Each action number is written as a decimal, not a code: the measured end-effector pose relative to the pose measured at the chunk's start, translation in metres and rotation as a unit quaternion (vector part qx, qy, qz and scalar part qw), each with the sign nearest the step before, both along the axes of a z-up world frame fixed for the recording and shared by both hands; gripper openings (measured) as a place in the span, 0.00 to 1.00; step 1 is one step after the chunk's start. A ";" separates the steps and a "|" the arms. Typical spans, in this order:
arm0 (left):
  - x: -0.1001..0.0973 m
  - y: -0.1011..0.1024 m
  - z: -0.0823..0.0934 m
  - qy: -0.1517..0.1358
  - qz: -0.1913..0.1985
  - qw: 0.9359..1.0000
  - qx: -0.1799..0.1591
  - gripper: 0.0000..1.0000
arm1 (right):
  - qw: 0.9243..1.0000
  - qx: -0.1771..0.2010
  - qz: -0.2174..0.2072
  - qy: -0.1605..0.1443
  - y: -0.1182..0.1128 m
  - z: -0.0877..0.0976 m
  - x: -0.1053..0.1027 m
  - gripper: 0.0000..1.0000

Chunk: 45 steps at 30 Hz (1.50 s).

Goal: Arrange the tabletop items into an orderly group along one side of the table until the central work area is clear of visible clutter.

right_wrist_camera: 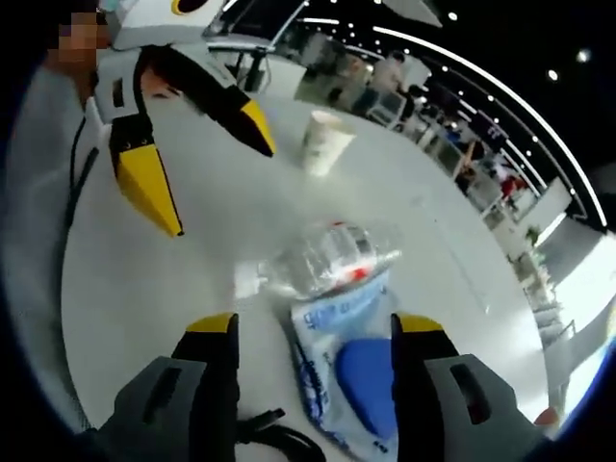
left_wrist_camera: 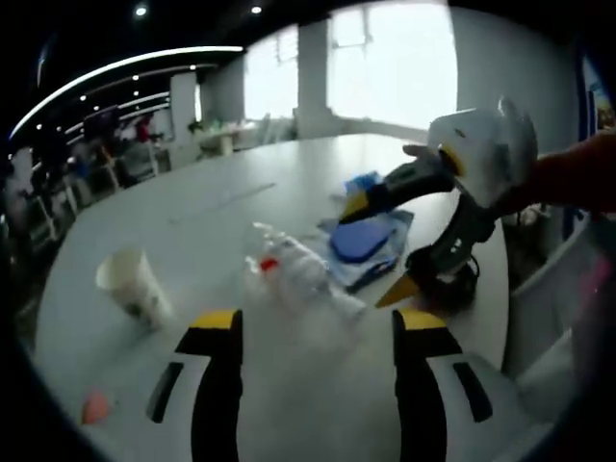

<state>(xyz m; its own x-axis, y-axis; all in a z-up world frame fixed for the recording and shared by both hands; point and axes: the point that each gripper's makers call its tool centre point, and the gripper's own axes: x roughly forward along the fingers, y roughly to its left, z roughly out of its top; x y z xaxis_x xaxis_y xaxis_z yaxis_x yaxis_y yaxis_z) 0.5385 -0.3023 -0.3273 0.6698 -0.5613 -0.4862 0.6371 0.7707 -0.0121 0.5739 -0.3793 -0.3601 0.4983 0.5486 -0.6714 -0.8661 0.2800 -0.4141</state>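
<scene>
Between my right gripper's (right_wrist_camera: 313,332) spread, empty jaws lies the blue packet (right_wrist_camera: 351,371), the clear bottle (right_wrist_camera: 327,260) just ahead. My left gripper (left_wrist_camera: 316,327), also apart, faces that bottle; I'd close low on its body, avoiding the packet.

The bottle (right_wrist_camera: 322,260) is clear, glossy plastic. The cup (left_wrist_camera: 135,286) looks like matt paper. The table (left_wrist_camera: 192,231) is smooth and pale.

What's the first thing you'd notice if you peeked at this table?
Probably the clear plastic bottle lying on its side mid-table, touching a blue-and-white packet. A paper cup stands alone further off. Both grippers are open and empty: the right gripper hovers over the packet, the left gripper beside the bottle.
</scene>
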 end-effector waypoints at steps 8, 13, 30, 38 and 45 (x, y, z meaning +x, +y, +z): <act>-0.002 -0.003 -0.004 0.006 -0.006 1.000 0.004 0.60 | 0.999 0.038 0.019 0.009 0.009 0.013 -0.005 0.56; -0.003 -0.001 -0.004 0.007 -0.003 1.000 0.005 0.59 | 1.000 0.020 0.001 -0.006 0.002 0.010 0.010 0.59; -0.004 0.000 -0.008 0.014 0.000 1.000 0.006 0.58 | 0.998 -0.016 0.034 -0.052 0.014 0.008 0.014 0.65; -0.003 0.004 -0.010 0.018 0.003 1.000 0.008 0.58 | 0.998 -0.010 0.042 -0.055 0.023 0.009 0.014 0.65; -0.002 0.015 -0.009 0.019 0.014 1.000 0.010 0.58 | 0.997 -0.011 0.058 -0.058 0.039 0.009 0.015 0.65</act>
